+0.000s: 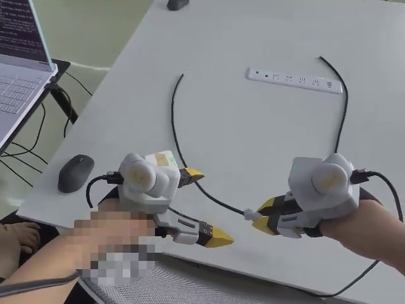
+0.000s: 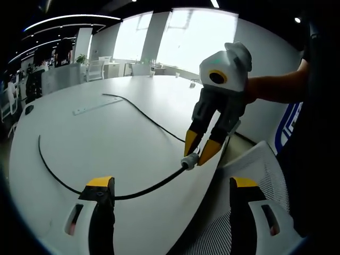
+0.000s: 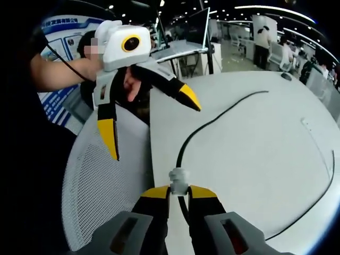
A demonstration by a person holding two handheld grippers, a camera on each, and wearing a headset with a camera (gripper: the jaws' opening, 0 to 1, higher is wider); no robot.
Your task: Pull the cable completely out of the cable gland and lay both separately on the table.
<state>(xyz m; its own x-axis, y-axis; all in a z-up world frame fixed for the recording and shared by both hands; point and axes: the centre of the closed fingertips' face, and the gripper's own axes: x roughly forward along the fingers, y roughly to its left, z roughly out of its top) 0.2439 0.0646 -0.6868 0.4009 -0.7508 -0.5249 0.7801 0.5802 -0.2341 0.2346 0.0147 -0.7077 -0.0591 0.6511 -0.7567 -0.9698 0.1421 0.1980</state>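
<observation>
Right gripper (image 3: 179, 192): jaws clamped on the white cable gland (image 3: 179, 179), held near the front edge of the table (image 1: 253, 139).
Left gripper (image 1: 205, 206): jaws spread wide with nothing between them, facing the right gripper from just beside it.
Cable gland: pinched at the right gripper's yellow tips and sticking out a little past them toward the left gripper.
Cable (image 1: 172, 117): thin and black, and not yet out of the gland. In the right gripper view it passes through the gland and runs on down between the jaws.
Cable's run: from the gland it curves away across the table in a long arc, with its free end lying loose well out on the surface.
Cable and left gripper: in the head view one yellow tip sits close beside the cable. I cannot tell whether they touch.
Power strip (image 1: 294, 80): white, lying flat at the far side of the table, with its own dark cord trailing off one end.
Mouse (image 1: 76, 172): dark, near the table's left edge.
Laptop (image 1: 19, 63): open, on a stand left of the table.
Chair (image 1: 158, 278): pale mesh, just below the table's front edge.
</observation>
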